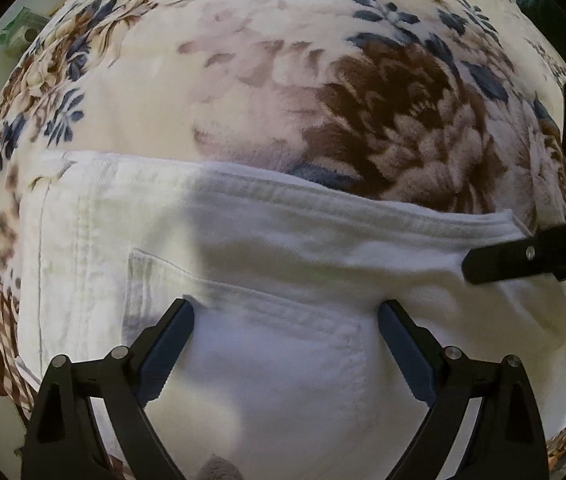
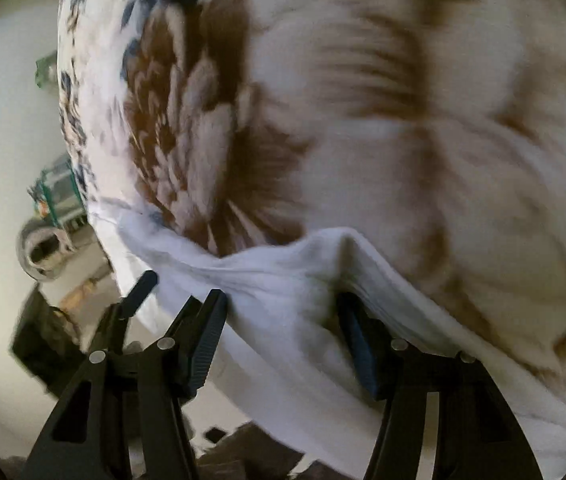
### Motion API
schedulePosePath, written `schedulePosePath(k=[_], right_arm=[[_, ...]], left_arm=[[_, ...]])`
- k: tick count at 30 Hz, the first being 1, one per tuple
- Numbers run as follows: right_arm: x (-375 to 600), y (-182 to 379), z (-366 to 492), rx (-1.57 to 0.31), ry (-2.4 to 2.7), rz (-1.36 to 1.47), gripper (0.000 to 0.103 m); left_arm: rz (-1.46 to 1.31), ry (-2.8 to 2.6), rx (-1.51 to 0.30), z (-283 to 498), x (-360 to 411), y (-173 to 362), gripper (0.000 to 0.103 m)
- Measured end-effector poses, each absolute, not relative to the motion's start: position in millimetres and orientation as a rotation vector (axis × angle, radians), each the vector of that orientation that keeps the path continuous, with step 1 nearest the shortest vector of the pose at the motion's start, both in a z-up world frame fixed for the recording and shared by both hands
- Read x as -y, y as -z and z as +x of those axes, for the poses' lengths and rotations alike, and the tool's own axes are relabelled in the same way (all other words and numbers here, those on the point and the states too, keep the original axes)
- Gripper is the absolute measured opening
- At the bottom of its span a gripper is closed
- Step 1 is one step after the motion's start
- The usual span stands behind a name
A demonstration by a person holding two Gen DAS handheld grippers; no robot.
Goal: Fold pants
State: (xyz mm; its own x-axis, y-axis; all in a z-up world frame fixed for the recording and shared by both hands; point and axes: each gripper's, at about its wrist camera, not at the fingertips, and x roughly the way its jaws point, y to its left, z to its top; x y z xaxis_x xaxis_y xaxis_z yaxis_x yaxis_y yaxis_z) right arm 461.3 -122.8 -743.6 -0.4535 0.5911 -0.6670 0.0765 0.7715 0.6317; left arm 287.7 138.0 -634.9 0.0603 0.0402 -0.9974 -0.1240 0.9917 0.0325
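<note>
While the white pants are lying folded on the floral blanket, with the waistband edge running across the far side and a back pocket facing up, both sets of tongs are working at the cloth. The fabric is reading as a thick, denim-like cotton: soft and limp, light, not slippery or fragile, likely to sag and crease wherever it is unsupported. Stitched edges such as the waistband and the stacked layers at the corner are probably offering the firmest hold. The left tongs are standing wide, tips resting on or just above the pocket, gripping nothing. The right tongs are also spread, one finger above the cloth and the other tucked beneath a raised ridge of the layered edge; whether they are pinching it cannot be told. In the left wrist view, the right tongs are reaching in from the side to the waistband corner.
</note>
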Motion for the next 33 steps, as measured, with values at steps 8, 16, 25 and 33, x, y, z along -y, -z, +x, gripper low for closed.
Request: schedulePosePath(k=[8, 16, 25, 33], right_arm=[[204.2, 723.2, 465.8, -1.749, -0.477, 0.814, 0.009], [232.0, 663.0, 468.5, -1.708, -0.509, 0.528, 0.060], [219.5, 696.0, 441.5, -1.764, -0.479, 0.229, 0.006], [244.7, 701.0, 441.8, -1.719, -0.291, 0.308, 0.005]], left_arm=[[-0.069, -0.112, -1.497, 278.1, -147.7, 631.2, 0.095], [-0.128, -0.105, -1.486, 291.2, -134.8, 598.2, 0.095], [-0.078, 0.005, -1.469, 339.9, -98.8, 611.9, 0.095], [-0.021, 0.052, -1.531, 349.0, -86.7, 655.0, 0.095]])
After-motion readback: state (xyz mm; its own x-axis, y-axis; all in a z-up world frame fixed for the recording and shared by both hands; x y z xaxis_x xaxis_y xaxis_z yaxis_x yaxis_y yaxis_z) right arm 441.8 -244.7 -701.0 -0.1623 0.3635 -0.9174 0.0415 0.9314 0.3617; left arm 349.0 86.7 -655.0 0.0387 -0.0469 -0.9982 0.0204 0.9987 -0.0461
